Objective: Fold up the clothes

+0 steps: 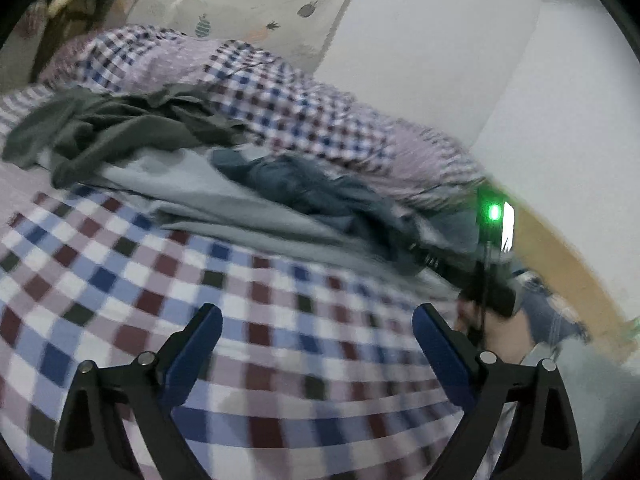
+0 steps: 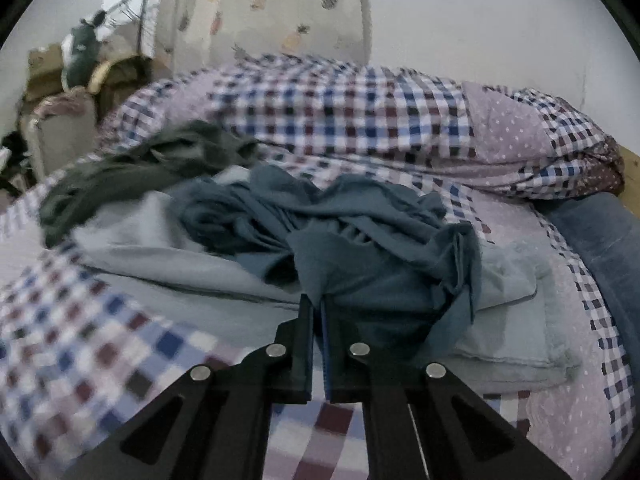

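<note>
A crumpled teal-blue garment (image 2: 352,232) lies on the bed, and my right gripper (image 2: 317,300) is shut on its near edge, lifting a fold. Under it rests a folded pale grey-blue cloth (image 2: 508,320). A dark olive garment (image 2: 140,172) is heaped behind on the left. In the left wrist view the teal garment (image 1: 320,192) and olive garment (image 1: 112,128) lie farther off, with pale cloth (image 1: 200,196) between them. My left gripper (image 1: 317,316) hovers open over the checked sheet, holding nothing. The other gripper's body with a green light (image 1: 494,213) shows at the right.
The bed has a checked sheet (image 2: 80,344) and a rolled checked quilt (image 2: 360,112) along the far side by the white wall. A pineapple-print curtain (image 2: 260,4) hangs behind. Clutter and a drying rack (image 2: 132,8) stand at the far left. A wooden bed edge (image 1: 568,264) runs at the right.
</note>
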A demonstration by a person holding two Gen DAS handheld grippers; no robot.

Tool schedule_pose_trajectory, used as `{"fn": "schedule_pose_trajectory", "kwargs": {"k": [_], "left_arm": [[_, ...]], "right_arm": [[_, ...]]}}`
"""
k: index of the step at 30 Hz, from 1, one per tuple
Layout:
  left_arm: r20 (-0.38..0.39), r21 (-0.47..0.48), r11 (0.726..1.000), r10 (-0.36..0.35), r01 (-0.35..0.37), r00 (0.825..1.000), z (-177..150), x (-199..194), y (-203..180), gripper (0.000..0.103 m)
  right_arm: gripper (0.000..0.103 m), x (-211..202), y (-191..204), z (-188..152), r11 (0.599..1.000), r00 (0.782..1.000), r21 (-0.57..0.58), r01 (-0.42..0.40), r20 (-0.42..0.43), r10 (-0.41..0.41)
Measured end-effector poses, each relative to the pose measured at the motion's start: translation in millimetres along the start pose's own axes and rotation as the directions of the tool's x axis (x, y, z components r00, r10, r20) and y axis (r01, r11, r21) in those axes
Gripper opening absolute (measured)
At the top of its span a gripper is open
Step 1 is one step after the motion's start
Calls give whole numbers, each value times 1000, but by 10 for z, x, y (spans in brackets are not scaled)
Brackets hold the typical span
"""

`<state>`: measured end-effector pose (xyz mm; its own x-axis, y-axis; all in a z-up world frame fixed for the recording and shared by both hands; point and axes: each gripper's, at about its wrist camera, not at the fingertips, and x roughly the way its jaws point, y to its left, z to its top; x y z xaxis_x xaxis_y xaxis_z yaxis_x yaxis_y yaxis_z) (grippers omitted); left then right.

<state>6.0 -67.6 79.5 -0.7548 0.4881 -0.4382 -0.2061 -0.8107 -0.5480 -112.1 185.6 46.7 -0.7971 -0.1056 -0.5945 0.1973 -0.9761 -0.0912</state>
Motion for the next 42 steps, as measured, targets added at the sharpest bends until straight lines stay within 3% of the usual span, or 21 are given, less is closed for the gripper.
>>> {"fn": "schedule_pose_trajectory", "kwargs": {"k": [4, 9, 13, 15, 21, 22, 23, 25, 26, 28, 32, 38, 42], "left_arm": [[1, -117, 977, -180, 179, 984, 57, -36, 57, 98], [-10, -209, 910, -369, 359, 929, 69, -20, 56, 98], [-38, -187, 878, -455, 441, 889, 46, -9, -75, 98], [-74, -153, 886, -451, 437, 889, 20, -4, -161, 98], [-177, -105, 938, -346, 331, 922, -136, 144, -234, 89], [-193, -96, 944, -330, 317, 924, -162, 158, -242, 87], [-208, -85, 950, -313, 301, 927, -194, 177, -252, 83], [-224, -57, 958, -287, 281, 931, -262, 239, -273, 80], [-223, -42, 960, -278, 275, 934, -282, 248, -287, 80], [-225, -17, 964, -263, 266, 938, -315, 262, -324, 80], [-233, 11, 972, -224, 233, 946, -350, 324, -315, 79], [-242, -43, 980, -198, 193, 950, -302, 515, -202, 70], [-260, -133, 972, -223, 194, 939, -269, 605, -62, 62]], "right_arm": [[1, -463, 296, -73, 994, 994, -33, -108, 9, 109], [1, -1048, 738, -238, 962, 963, -48, -268, 12, 268], [2, -1323, 1070, -471, 933, 935, -55, -354, -9, 354], [2, -1317, 1133, -605, 927, 928, -32, -373, -27, 372], [8, -1168, 1122, -964, 928, 925, 0, -372, -77, 371], [14, -1161, 1102, -999, 926, 923, -1, -377, -85, 376], [30, -1163, 1079, -1029, 923, 919, -2, -384, -92, 383], [51, -1145, 992, -1036, 912, 908, -21, -409, -108, 404], [53, -1154, 947, -1039, 907, 903, -32, -419, -113, 414], [55, -1184, 803, -1032, 906, 903, -38, -422, -112, 415], [61, -1209, 432, -1004, 924, 923, 44, -379, -59, 381], [61, -1074, 114, -1039, 943, 950, 137, -302, -33, 309], [61, -978, 24, -1032, 958, 969, 154, -242, -22, 248]]}}
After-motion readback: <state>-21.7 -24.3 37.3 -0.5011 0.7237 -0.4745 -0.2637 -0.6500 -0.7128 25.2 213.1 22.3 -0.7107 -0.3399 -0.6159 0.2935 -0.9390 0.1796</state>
